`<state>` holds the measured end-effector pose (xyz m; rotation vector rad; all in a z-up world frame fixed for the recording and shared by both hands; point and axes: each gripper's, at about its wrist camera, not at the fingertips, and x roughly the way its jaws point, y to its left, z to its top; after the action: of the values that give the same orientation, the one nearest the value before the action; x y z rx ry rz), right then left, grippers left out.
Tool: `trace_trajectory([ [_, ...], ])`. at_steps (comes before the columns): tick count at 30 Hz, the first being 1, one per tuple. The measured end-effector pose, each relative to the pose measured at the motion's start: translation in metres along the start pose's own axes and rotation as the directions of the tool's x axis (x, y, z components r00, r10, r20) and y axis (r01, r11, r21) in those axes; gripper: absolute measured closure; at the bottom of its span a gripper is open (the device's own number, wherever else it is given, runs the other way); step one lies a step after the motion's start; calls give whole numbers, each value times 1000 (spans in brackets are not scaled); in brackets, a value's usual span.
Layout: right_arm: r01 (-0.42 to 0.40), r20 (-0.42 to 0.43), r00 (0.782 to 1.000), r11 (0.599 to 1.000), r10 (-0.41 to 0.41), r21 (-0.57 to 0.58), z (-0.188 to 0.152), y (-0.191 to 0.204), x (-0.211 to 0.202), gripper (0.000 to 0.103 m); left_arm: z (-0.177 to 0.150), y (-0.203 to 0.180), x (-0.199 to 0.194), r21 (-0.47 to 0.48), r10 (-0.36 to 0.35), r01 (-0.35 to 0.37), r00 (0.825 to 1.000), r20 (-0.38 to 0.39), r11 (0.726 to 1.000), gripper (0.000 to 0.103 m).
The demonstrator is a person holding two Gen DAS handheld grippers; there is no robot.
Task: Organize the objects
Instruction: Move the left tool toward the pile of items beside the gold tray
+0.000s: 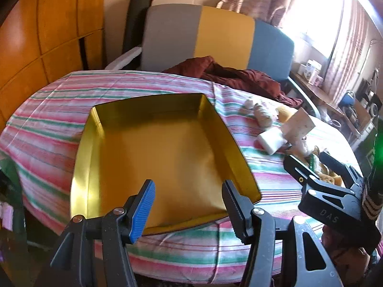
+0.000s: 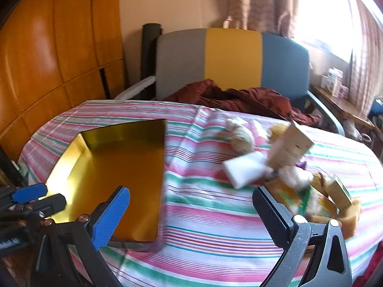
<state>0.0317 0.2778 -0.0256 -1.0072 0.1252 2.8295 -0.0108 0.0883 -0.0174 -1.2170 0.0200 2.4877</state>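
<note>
1. The left gripper (image 1: 189, 199) hangs part-open and empty over the near edge of the gold tray (image 1: 155, 153).
2. The right gripper (image 2: 191, 211) gapes wide, holding nothing.
3. Beyond it, on the striped cloth (image 2: 203, 217), lies a pile: a white sponge (image 2: 244, 169), probably light and squashy; pinch its long sides.
4. The tilted carton (image 2: 290, 147) looks stiff.

Right claw (image 2: 191, 211) spread wide, empty, above striped cloth (image 2: 210, 217). Gold tray (image 2: 119, 167) at frame's left, bare inside. Jumble right of centre: white block (image 2: 244, 169), tan box (image 2: 289, 147), yellow packets (image 2: 318, 201). Left claw's blue pad (image 2: 28, 192) at left edge.
</note>
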Motion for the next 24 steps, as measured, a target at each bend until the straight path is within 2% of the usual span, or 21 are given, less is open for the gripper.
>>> trace_trajectory([
  [4, 52, -7, 999, 997, -51, 60, -1, -36, -3, 0, 8, -12, 7, 18, -70, 71, 997, -26, 997, 38],
  [9, 120, -10, 993, 985, -120, 127, 5, -87, -7, 0, 19, -40, 24, 114, -90, 100, 992, -84, 988, 38],
  [14, 141, -10, 990, 970, -142, 200, 22, -131, -7, 0, 33, -65, 39, 167, -137, 156, 983, -123, 973, 38],
  [21, 123, -41, 992, 956, -117, 266, 50, -168, 21, 0, 88, -102, 63, 254, -196, 221, 973, -121, 942, 38],
  [24, 141, -62, 990, 957, -130, 252, 58, -176, 39, 0, 117, -121, 77, 336, -198, 219, 975, -96, 916, 38],
])
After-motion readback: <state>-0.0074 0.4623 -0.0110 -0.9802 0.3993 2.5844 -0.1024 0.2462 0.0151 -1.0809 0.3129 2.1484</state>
